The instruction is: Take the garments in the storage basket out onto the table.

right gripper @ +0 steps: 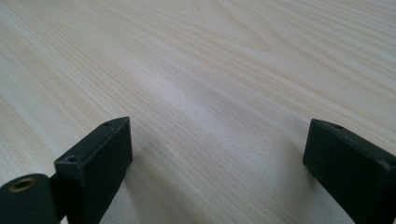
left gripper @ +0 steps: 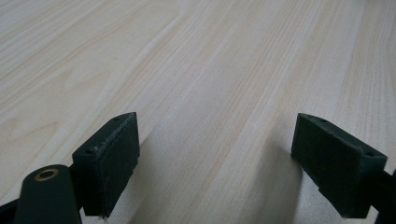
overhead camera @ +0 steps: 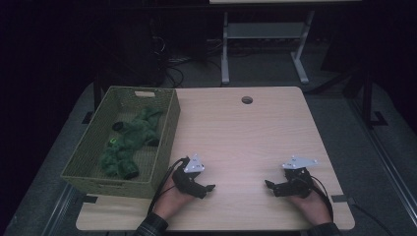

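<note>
Two hands come in at the near edge of the table in the high view, each with 1 gripper resting low on the wood. On that side, the left gripper sits just beside the green basket and points toward the middle, and the right gripper points back at it, well apart, with bare wood between them. I think they rest like this because nothing needs holding right now. Inside the basket lies a green soft toy, stretched along the bottom, so it looks put away already. A small round hole sits near the far edge. In the left gripper view, the left gripper has its 2 black jaws spread wide, with nothing but pale wood between them. In the right gripper view, the right gripper is the same, jaws wide apart and holding nothing, low over the wood grain.
</note>
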Motion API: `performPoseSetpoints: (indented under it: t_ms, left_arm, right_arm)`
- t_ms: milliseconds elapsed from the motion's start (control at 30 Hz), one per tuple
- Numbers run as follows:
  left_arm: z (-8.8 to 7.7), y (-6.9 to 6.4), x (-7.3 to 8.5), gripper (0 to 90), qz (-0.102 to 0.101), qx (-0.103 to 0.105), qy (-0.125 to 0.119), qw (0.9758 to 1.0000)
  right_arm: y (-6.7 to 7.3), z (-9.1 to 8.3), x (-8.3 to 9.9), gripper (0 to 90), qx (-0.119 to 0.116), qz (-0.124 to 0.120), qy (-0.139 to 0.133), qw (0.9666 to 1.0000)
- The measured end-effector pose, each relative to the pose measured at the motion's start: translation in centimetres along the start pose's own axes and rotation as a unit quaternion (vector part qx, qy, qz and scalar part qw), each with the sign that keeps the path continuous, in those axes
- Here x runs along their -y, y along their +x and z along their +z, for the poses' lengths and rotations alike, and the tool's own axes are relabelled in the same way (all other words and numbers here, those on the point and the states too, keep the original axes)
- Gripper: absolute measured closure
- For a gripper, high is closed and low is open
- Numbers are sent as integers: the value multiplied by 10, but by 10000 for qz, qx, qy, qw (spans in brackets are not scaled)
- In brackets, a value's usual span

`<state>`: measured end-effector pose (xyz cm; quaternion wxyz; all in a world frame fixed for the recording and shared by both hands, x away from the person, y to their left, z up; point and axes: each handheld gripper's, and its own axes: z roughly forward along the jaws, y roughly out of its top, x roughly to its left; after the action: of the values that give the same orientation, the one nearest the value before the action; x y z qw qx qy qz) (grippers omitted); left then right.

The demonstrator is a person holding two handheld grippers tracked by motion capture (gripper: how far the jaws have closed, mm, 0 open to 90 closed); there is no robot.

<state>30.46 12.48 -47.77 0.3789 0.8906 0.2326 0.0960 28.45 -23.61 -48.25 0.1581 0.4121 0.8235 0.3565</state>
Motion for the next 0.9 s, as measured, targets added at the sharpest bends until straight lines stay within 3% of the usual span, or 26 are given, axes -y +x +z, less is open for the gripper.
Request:
performPoseSetpoints:
  t_ms: [667,900]
  left_arm:
    - [0,6,-6,137,-96,-158,76,9998]
    - [-4,7,-10,137,-79,-89,34,9999]
  right_arm:
    - [1,-2,2,76,7,21,14,10000]
    - [1,-2,2,76,7,20,14,10000]
